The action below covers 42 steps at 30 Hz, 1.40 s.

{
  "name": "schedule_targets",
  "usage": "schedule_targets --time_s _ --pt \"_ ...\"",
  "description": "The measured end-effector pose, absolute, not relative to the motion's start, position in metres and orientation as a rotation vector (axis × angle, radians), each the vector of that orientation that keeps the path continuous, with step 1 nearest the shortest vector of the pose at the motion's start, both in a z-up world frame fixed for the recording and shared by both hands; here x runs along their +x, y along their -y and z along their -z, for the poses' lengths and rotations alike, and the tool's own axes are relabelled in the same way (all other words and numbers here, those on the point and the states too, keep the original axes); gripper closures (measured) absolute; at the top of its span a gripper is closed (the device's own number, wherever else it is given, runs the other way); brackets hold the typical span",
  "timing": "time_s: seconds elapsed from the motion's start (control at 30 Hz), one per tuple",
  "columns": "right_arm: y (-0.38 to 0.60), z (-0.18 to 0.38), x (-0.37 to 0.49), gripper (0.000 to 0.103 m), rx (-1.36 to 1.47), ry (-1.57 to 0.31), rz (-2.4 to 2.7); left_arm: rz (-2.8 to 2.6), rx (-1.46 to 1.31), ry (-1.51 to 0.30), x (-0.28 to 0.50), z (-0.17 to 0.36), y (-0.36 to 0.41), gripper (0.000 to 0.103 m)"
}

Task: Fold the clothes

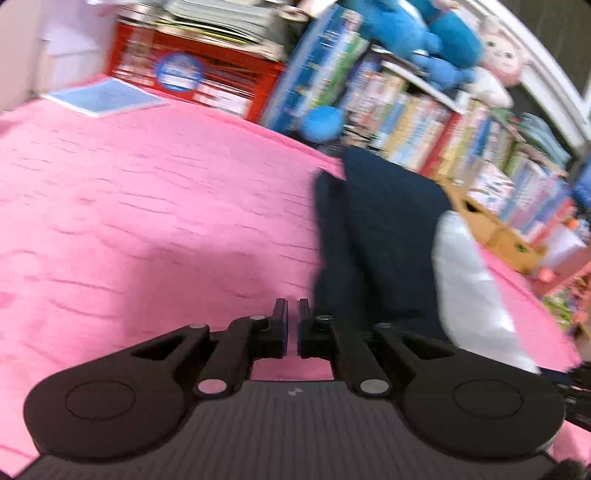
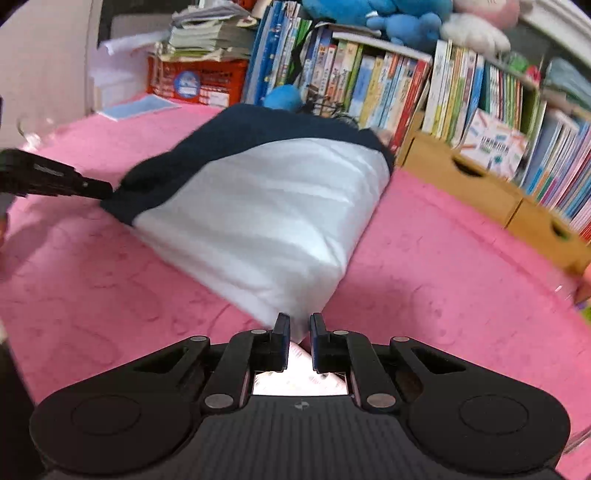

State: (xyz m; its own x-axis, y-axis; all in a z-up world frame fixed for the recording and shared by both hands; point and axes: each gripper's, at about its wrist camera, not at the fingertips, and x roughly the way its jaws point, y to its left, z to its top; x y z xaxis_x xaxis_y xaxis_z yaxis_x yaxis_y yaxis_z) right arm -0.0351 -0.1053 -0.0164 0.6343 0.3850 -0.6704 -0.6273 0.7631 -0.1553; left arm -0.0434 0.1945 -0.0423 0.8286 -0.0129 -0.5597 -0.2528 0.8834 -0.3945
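Observation:
A folded garment, navy at the back and white (image 2: 258, 206) in front, lies on the pink cover (image 2: 92, 295). My right gripper (image 2: 300, 319) is shut on its near white corner, and the cloth bunches between the pads. In the left wrist view the garment's navy part (image 1: 376, 236) and white part (image 1: 469, 280) lie to the right of my left gripper (image 1: 293, 306). That gripper is shut with only pink cover showing in the slit between its fingers. The right wrist view shows the left gripper (image 2: 92, 188) at the navy edge; I cannot tell whether it touches.
A packed bookshelf (image 2: 388, 85) with blue plush toys (image 2: 388, 14) on top runs along the back. A red box (image 2: 195, 81) under stacked papers stands at the back left, and wooden drawers (image 2: 461, 177) at the right. A flat blue-and-white item (image 2: 140, 107) lies on the cover's far left.

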Motion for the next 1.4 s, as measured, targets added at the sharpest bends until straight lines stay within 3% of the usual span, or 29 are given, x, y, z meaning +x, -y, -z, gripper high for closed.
schedule_targets --time_s 0.13,0.17,0.23,0.3,0.47,0.63,0.67,0.7,0.73,0.9,1.4 --pt "0.109 0.016 -0.038 0.085 -0.378 -0.615 -0.624 -0.142 -0.520 -0.542 -0.059 0.033 -0.205 0.097" --pt "0.106 0.017 -0.039 0.080 -0.390 -0.597 -0.630 -0.119 -0.526 -0.524 -0.062 0.029 -0.203 0.095" --pt "0.100 0.020 -0.042 0.066 -0.419 -0.560 -0.646 -0.003 -0.590 -0.509 -0.066 0.024 -0.199 0.080" --pt "0.089 0.024 -0.047 0.053 -0.458 -0.527 -0.672 0.133 -0.691 -0.532 -0.062 0.025 -0.192 0.072" --pt "0.073 0.033 -0.053 0.049 -0.533 -0.472 -0.685 0.260 -0.784 -0.630 -0.038 0.043 -0.160 0.069" --pt "0.069 0.039 -0.049 0.048 -0.549 -0.464 -0.675 0.274 -0.915 -0.671 -0.008 0.065 -0.146 0.070" --pt "0.067 0.040 -0.047 0.048 -0.548 -0.466 -0.674 0.254 -0.927 -0.657 -0.006 0.065 -0.145 0.074" --pt "0.066 0.041 -0.046 0.048 -0.545 -0.468 -0.671 0.235 -0.924 -0.637 -0.007 0.062 -0.146 0.089" --pt "0.065 0.041 -0.045 0.047 -0.543 -0.469 -0.666 0.219 -0.912 -0.612 -0.008 0.058 -0.146 0.093" --pt "0.064 0.041 -0.043 0.033 -0.548 -0.462 -0.662 0.188 -0.840 -0.529 -0.012 0.039 -0.152 0.096" --pt "0.057 0.041 -0.047 0.027 -0.615 -0.449 -0.661 0.011 -0.607 -0.582 -0.031 0.041 -0.165 0.096"
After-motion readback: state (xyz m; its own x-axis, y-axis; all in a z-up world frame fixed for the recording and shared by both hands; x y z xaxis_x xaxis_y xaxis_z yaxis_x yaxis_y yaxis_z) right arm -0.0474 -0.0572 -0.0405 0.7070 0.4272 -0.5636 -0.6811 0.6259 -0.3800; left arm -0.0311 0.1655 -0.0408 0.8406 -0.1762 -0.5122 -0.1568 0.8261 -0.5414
